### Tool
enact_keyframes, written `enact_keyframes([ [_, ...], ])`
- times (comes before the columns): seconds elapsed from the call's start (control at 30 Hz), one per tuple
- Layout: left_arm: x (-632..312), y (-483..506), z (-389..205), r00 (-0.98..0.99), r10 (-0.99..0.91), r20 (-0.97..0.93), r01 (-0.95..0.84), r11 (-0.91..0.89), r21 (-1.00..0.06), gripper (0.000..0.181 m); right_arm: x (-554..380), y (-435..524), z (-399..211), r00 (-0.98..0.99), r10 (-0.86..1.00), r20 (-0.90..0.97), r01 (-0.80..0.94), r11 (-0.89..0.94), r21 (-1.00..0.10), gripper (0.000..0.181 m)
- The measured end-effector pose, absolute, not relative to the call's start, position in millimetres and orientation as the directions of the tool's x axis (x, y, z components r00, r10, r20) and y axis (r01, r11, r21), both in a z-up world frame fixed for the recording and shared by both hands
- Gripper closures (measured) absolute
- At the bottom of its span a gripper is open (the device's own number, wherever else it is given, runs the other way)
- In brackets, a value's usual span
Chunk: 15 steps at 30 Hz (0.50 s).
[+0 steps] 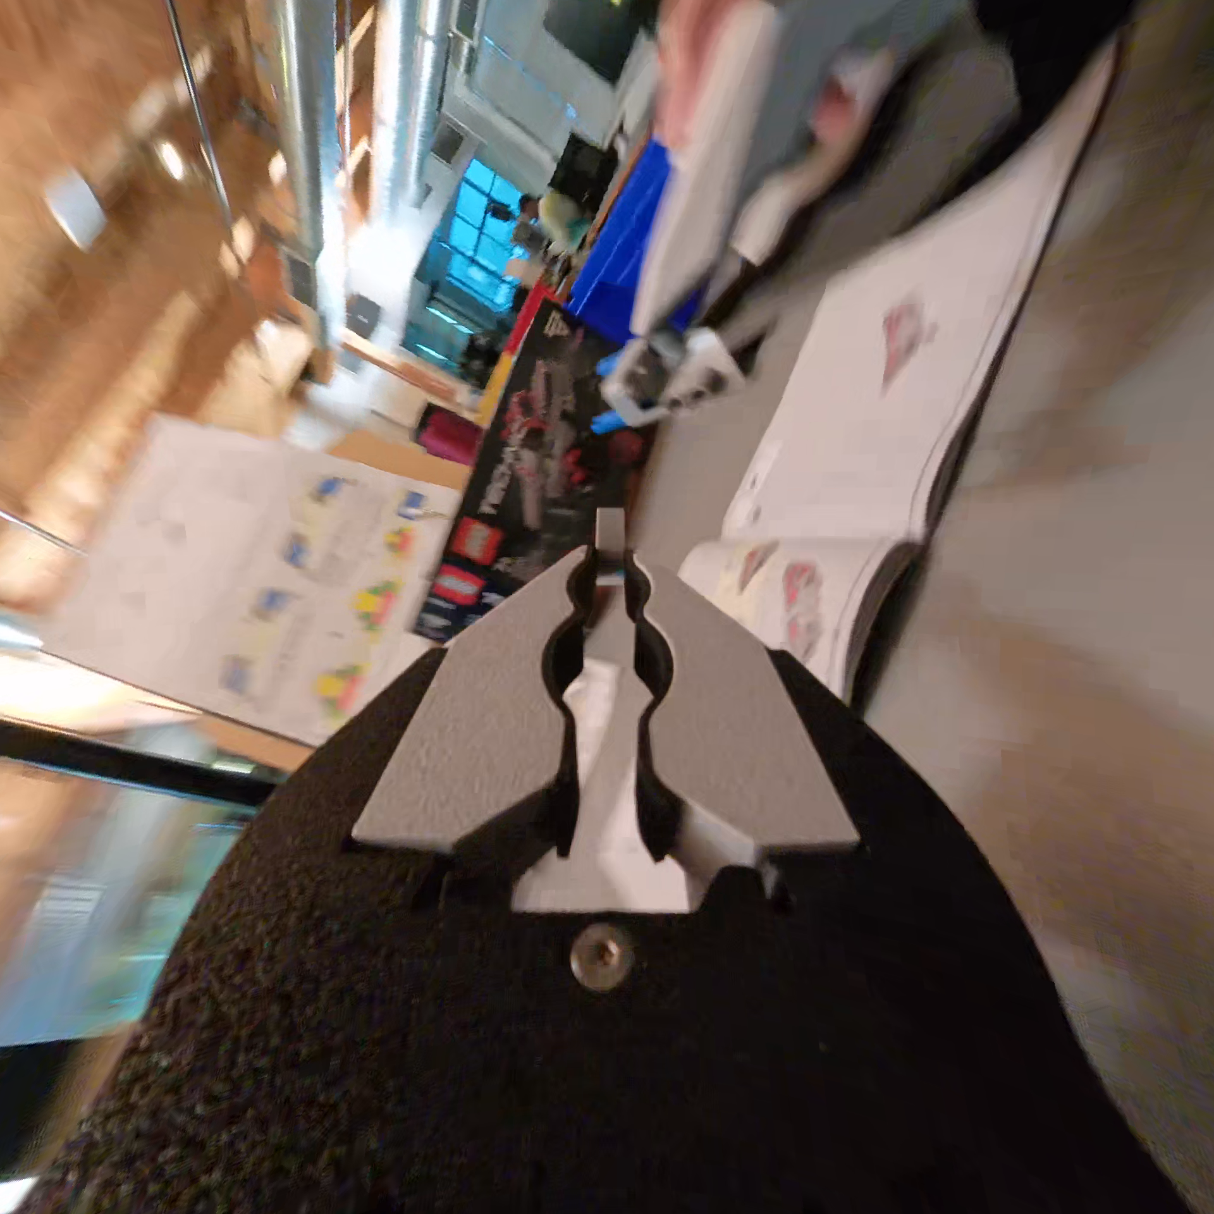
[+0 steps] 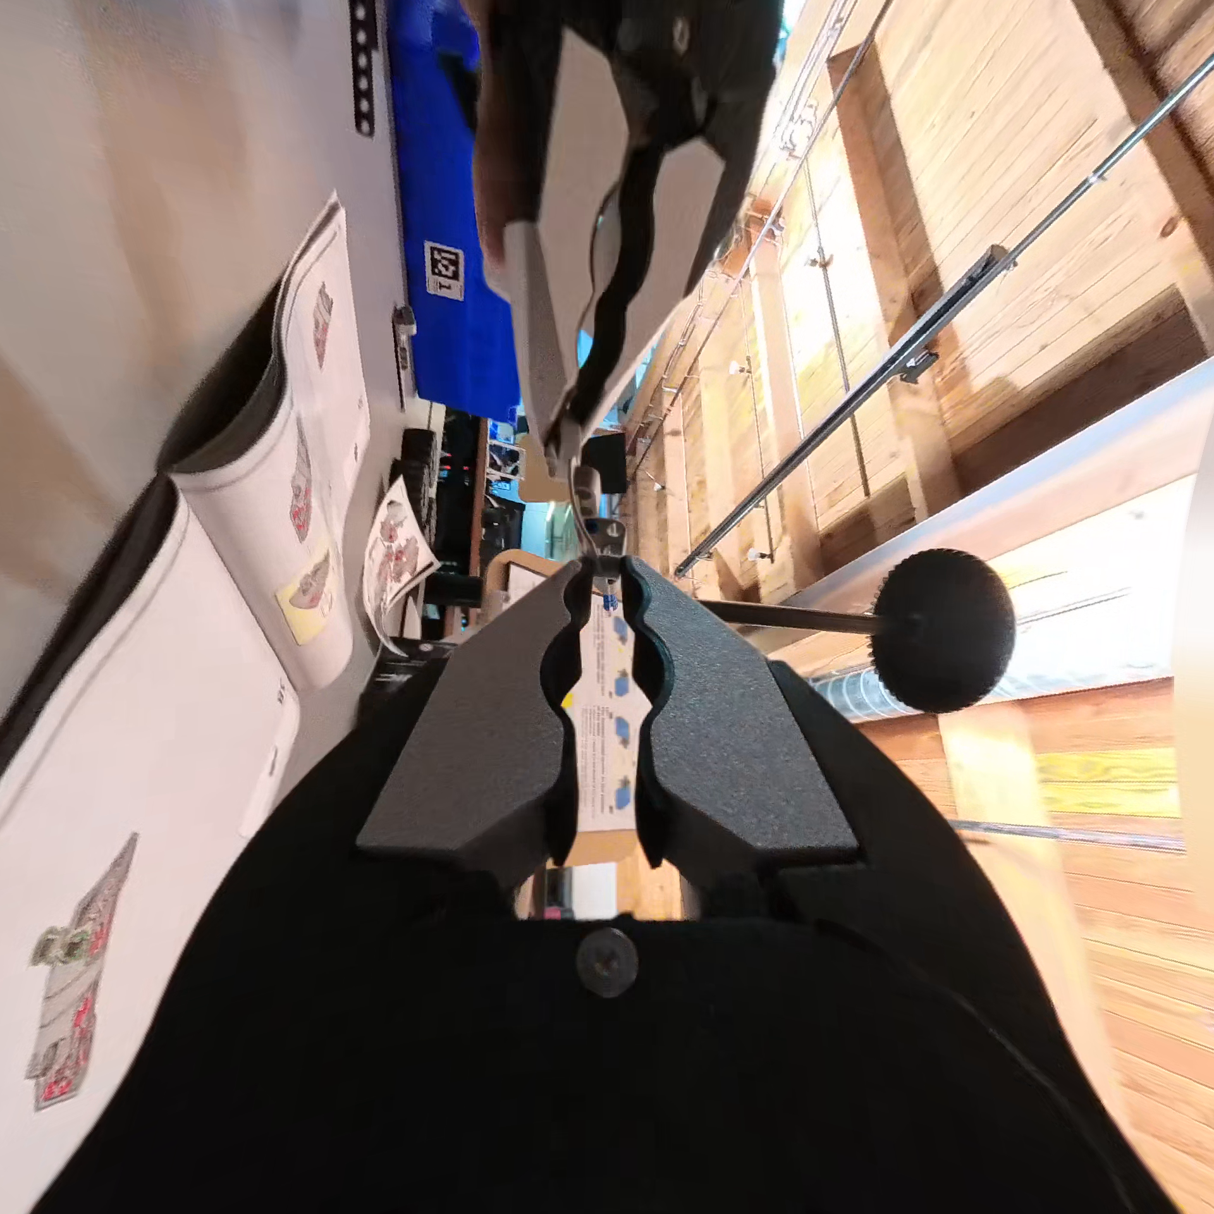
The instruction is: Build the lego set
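Observation:
My left gripper [image 1: 609, 558] has grey fingers and is shut on a thin grey Lego piece [image 1: 609, 531] that sticks out past its tips. My right gripper [image 2: 601, 570] has dark fingers and is shut on a small grey and white Lego assembly [image 2: 601, 542] with blue pins. That assembly also shows, blurred, in the left wrist view [image 1: 663, 378], under the right gripper [image 1: 663, 328]. In the right wrist view the left gripper [image 2: 563, 453] comes in from the top, tip to tip with mine. I cannot tell whether the two pieces touch.
Both views are rolled on their side. An open instruction booklet [image 1: 887, 427] [image 2: 131, 657] lies on the grey table [image 1: 1084, 591]. A black Lego box [image 1: 525, 473] and a blue bin [image 1: 624, 249] [image 2: 453, 263] stand behind. A black foam ball on a rod [image 2: 946, 630] sits to the right.

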State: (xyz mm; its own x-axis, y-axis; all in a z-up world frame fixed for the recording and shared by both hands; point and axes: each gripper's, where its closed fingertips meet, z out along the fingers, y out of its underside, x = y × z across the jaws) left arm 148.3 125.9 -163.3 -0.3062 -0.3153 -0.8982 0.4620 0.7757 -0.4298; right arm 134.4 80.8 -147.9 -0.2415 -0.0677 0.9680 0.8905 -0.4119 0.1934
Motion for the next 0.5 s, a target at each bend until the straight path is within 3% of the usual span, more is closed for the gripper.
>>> enact_keyframes([
  [0.07,150,127,-172,-0.123,-0.05,-0.991,0.467,0.878,-0.103,0.177,141,79,-154,-0.248,-0.037,0.968,0.887,-0.412,0.211,0.176],
  [0.1,151,126,-181,-0.096,0.041,-0.994,0.457,0.89,-0.008,0.177,147,78,-161,-0.218,0.0,0.976,0.889,-0.413,0.198,0.176],
  [0.13,152,126,-194,-0.131,0.091,-0.987,0.452,0.892,0.023,0.177,156,75,-168,-0.177,0.031,0.984,0.89,-0.421,0.173,0.176],
  [0.27,154,130,-237,-0.375,0.098,-0.922,0.399,0.915,-0.066,0.175,180,63,-178,-0.047,0.032,0.998,0.894,-0.444,0.056,0.176],
  [0.33,154,133,-250,-0.479,0.06,-0.876,0.357,0.925,-0.131,0.165,179,62,-179,-0.023,0.021,1.0,0.903,-0.428,0.03,0.176],
  [0.4,151,130,-252,-0.568,-0.021,-0.823,0.329,0.91,-0.25,0.168,179,64,-188,0.031,0.057,0.998,0.907,-0.422,-0.004,0.176],
  [0.5,139,123,-238,-0.699,-0.158,-0.698,0.293,0.827,-0.48,0.154,175,68,-196,0.131,0.073,0.989,0.913,-0.398,-0.091,0.175],
])
